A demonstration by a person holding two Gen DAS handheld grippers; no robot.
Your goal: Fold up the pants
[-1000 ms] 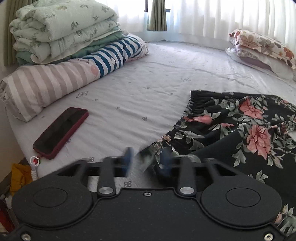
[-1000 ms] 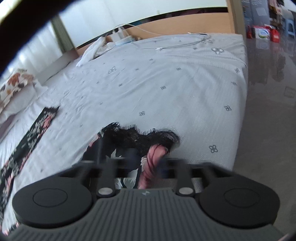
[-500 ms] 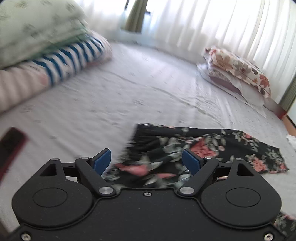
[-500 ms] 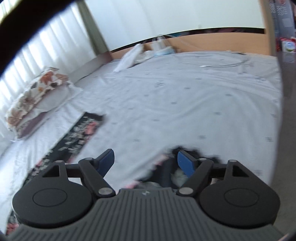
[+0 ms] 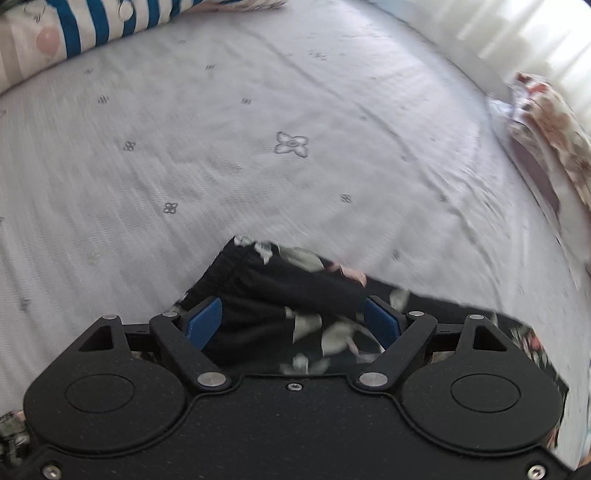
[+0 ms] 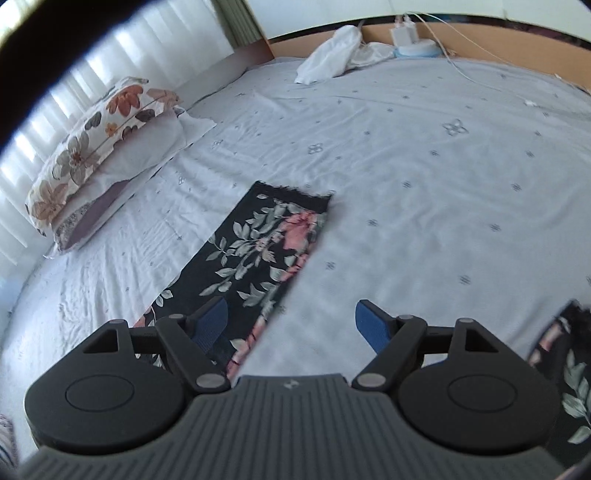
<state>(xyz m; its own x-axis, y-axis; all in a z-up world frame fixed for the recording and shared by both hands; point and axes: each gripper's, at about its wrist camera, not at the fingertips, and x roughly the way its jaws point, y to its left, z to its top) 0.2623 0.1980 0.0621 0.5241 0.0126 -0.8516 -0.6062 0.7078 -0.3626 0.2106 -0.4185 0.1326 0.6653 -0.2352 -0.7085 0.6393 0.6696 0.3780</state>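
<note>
The left gripper (image 5: pixel 293 325) is hovering with its blue pads spread wide, holding nothing, and a bunched part of the floral pants (image 5: pixel 280 295) is lying on the bed sheet (image 5: pixel 258 166) right between and under those pads. The right gripper (image 6: pixel 290 323) is likewise standing wide open and empty; its left pad is hanging over the edge of a flat pant leg (image 6: pixel 258 254), and its right pad is over bare sheet (image 6: pixel 424 206). Another bit of the pants (image 6: pixel 569 369) is showing just right of that gripper. Beyond the pants, a floral pillow (image 6: pixel 88 147) is resting to their left, near the curtain. Farther still, white cloth (image 6: pixel 332 55) and a charger cable (image 6: pixel 480 81) are lying by the headboard. In the left view, a striped blanket (image 5: pixel 92 26) is sitting far beyond the pants.
</note>
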